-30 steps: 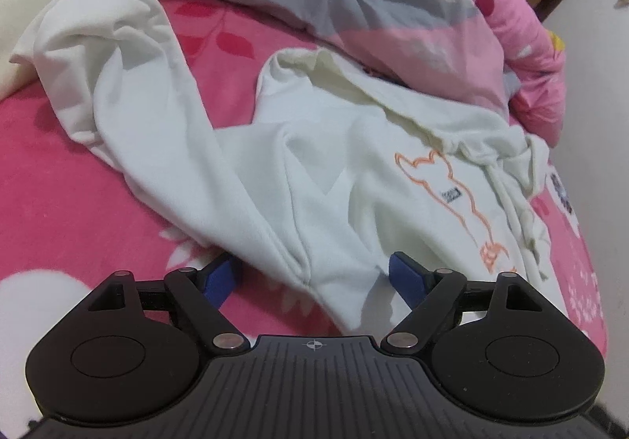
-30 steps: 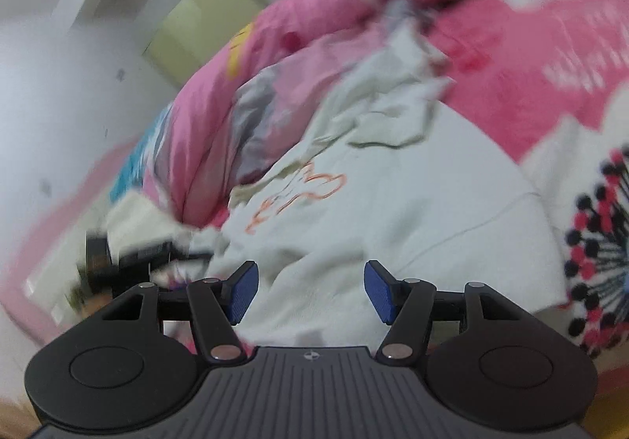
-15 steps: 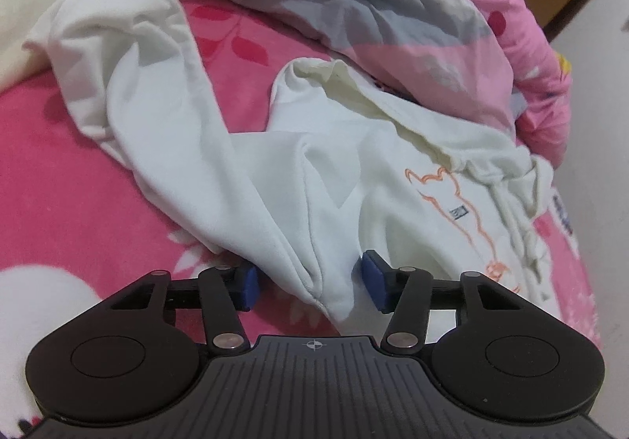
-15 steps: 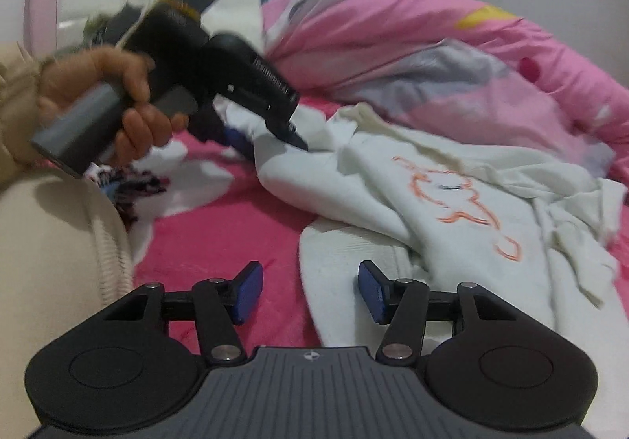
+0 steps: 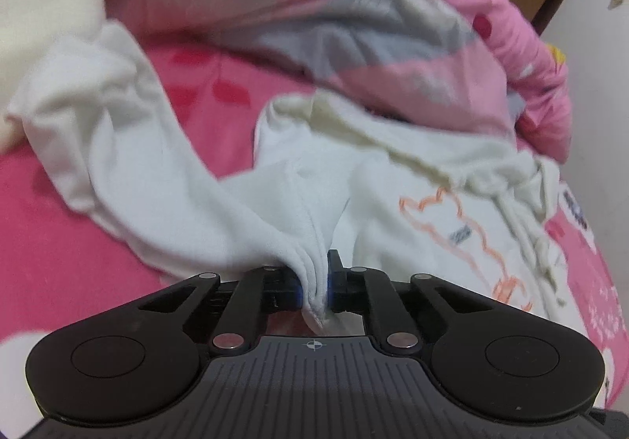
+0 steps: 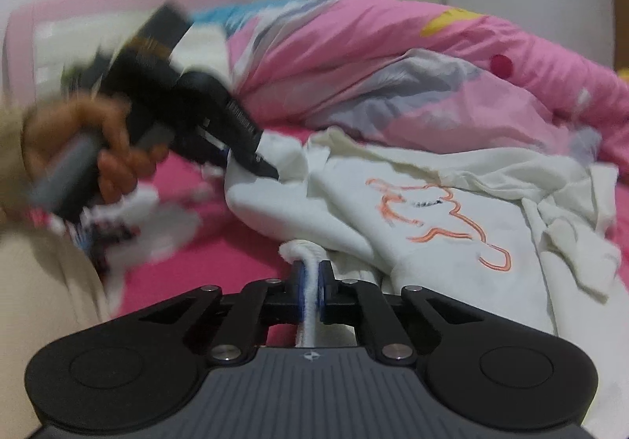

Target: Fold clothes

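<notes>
Both jaws are closing: left gripper (image 5: 314,283) pinches the hoodie (image 5: 412,179) fold, right gripper (image 6: 310,289) its hem toward 12 o'clock; I'd lift evenly, keeping the cloth taut.

Nothing can be read with certainty. The white hoodie (image 5: 424,179) carries an orange outline drawing (image 6: 436,218) on its chest, and inside that outline sits a small dark line of lettering (image 5: 460,235), too blurred and small to make out. A small crosshair mark (image 5: 313,345) stands on the gripper body.
</notes>
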Available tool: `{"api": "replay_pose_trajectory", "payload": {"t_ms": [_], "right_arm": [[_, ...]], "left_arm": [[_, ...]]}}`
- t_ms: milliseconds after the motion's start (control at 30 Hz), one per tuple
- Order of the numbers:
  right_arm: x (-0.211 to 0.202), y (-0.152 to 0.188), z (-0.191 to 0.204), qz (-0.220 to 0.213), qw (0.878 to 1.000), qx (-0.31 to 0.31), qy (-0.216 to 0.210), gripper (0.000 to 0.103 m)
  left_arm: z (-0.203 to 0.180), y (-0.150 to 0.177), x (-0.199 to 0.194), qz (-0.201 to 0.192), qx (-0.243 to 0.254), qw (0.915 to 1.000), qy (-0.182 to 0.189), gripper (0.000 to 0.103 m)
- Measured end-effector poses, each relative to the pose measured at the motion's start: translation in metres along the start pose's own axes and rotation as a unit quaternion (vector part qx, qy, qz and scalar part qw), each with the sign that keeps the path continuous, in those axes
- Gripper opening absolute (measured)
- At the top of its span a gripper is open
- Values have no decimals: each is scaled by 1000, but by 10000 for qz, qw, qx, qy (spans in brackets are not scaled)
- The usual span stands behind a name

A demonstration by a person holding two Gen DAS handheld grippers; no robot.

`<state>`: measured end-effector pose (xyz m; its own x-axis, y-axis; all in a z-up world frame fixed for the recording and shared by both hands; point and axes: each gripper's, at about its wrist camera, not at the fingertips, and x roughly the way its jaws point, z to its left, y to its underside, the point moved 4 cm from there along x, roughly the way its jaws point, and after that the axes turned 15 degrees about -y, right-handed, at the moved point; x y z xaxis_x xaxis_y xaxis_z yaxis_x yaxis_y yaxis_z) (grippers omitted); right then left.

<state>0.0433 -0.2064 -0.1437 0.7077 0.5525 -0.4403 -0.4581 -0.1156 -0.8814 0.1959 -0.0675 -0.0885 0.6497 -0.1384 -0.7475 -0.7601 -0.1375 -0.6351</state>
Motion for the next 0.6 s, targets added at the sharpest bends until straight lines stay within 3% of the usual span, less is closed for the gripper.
{"api": "replay_pose_trajectory", "payload": {"t_ms": [133,267,367,500,600], "right_arm": [[-21,-11,-9,-375,9952,643,-627,6],[-36,-15,-5,-656,9831,1045,-1354,6],[-45,-15,2,-769,9734,1200,-1793,6],[-48,-9,10,-781,9610,1461,-2213,6],[-45,-5,21,-693,9589,1460,-2331,6]], "left_arm": [[9,-24,-19,-361,-204,9991,13,8],[24,-46,-38,-752,-314,9966,-121,7],[35,-53,-40,-825,-390,9955,-238,7],[46,-54,-33,-866,-408,9945,-435,7],[55,-55,-29,-928,-537,9930,-502,7]]}}
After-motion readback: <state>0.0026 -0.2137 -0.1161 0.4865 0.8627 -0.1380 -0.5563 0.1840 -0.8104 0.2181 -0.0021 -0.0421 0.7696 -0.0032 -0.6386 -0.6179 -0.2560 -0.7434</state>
